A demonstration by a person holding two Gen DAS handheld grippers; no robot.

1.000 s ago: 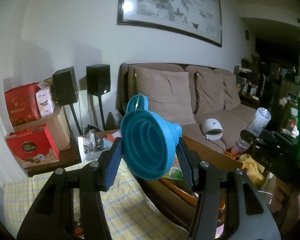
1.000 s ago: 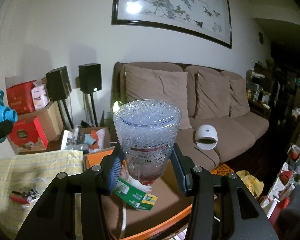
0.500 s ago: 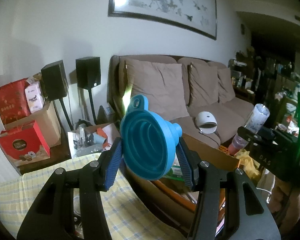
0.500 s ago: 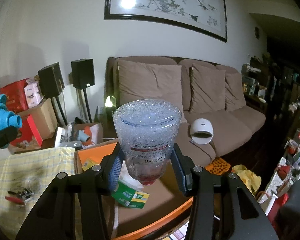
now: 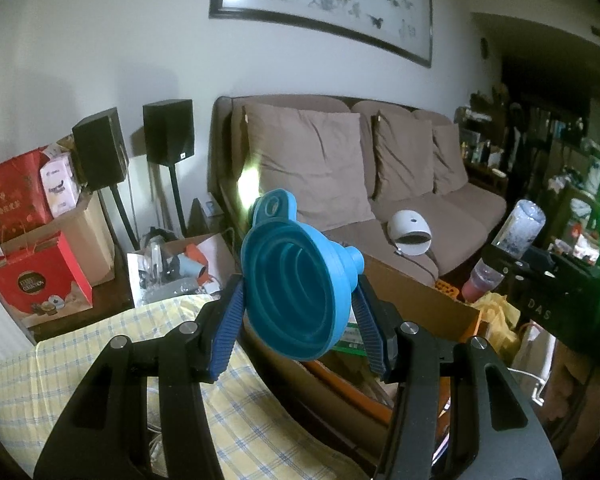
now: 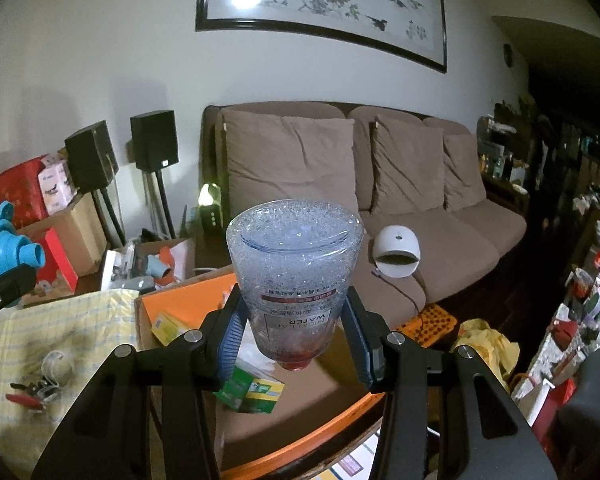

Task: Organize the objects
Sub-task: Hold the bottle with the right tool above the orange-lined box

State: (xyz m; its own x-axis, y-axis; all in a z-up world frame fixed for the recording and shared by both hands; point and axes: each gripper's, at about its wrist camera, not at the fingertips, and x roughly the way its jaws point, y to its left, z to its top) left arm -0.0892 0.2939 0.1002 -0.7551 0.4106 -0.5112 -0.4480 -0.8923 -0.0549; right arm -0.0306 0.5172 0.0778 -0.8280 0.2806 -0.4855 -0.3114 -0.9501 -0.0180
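Since a second ago both views have slid rightward across the room, so the sofa and the framed painting now sit further left in frame, and more of the open cardboard box shows under my right gripper; the two grips themselves look unchanged.

My left gripper has its blue-padded fingers closed on the blue funnel, held well above the desk with its yellow checked cloth. The funnel's wide mouth faces me, its spout points far right, and its hanging tab stands up.

My right gripper is clamped on the clear water bottle — upside down, base toward the sofa, red cap end down between the fingers. From the left wrist view I can see that bottle off to the right, tilted.

Below the bottle lies the box with orange flaps, and a green-and-yellow carton rests inside it just under the cap. Left of the box, on the cloth, lies a small clutter of red-handled pliers and other bits too small to tell.

Further back stand two black speakers, red gift bags and a white domed lamp on the sofa seat — all well apart from both grippers.
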